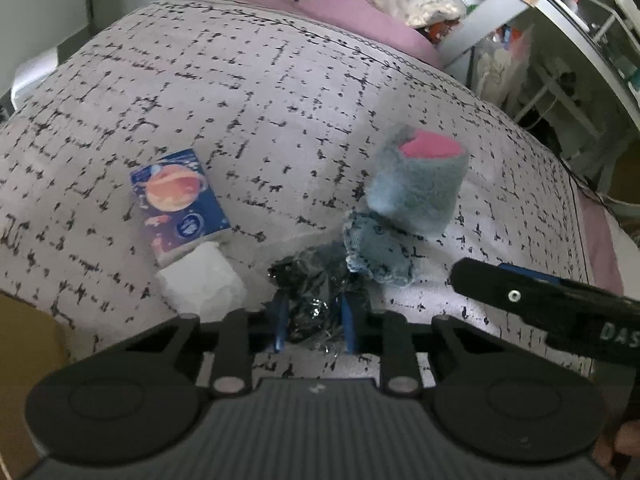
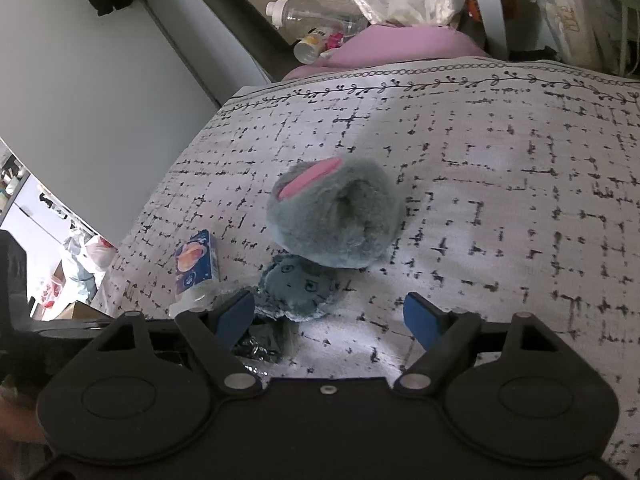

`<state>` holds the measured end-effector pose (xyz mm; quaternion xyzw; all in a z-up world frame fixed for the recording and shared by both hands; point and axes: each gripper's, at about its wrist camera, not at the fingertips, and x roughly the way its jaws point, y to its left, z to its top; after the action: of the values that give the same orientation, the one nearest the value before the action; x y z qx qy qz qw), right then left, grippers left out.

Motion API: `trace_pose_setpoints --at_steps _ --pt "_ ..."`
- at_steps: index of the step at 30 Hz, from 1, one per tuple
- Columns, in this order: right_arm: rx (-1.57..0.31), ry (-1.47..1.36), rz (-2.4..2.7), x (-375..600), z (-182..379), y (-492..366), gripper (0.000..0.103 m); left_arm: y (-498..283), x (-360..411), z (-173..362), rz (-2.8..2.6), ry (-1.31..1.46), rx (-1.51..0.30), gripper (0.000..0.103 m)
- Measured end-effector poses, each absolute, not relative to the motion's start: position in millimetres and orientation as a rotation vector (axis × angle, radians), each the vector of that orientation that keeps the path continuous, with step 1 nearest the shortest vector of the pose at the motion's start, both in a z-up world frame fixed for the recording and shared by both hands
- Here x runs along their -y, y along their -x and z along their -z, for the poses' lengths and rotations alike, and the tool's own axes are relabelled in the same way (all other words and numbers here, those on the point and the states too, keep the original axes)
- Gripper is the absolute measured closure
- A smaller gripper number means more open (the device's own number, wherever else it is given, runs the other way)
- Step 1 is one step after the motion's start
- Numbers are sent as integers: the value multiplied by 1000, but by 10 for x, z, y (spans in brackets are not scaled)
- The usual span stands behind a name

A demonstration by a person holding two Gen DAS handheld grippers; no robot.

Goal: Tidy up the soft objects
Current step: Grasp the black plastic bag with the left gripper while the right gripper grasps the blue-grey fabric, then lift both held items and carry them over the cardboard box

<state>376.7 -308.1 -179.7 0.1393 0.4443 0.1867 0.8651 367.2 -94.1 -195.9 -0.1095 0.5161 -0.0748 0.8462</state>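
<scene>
Bedspread (image 1: 280,92): L gripper (image 1: 314,322) pinching black bag (image 1: 308,292)

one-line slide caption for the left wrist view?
Left gripper shut on crumpled black plastic bag on patterned bedspread, beside grey plush toy and tissue pack.

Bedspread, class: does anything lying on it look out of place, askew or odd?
Yes. The tissue pack lies askew, with a tissue pulled out of its end. A crinkly black wrapper, pinched in the left gripper, seems odd among the plush toy and denim patch.
</scene>
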Motion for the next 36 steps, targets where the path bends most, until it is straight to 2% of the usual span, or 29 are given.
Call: trace_pose_setpoints --at_steps 17,31,32,34,36 --pt "-923 -287 -428 2696 1985 -3894 22 -3389 650 1704 55 308 -1016 79" --pt "-911 -210 -375 2444 2168 -3982 25 -3394 503 1695 7 352 -981 79" --pt "-904 -201 -361 2430 2172 -3993 28 -3395 498 1701 6 356 -983 79" --pt "-891 -162 -324 2402 2195 -4003 40 -3389 494 1703 6 360 -984 79" --pt "-882 -130 -287 2402 2193 -3983 64 -3374 492 1697 3 355 -985 79"
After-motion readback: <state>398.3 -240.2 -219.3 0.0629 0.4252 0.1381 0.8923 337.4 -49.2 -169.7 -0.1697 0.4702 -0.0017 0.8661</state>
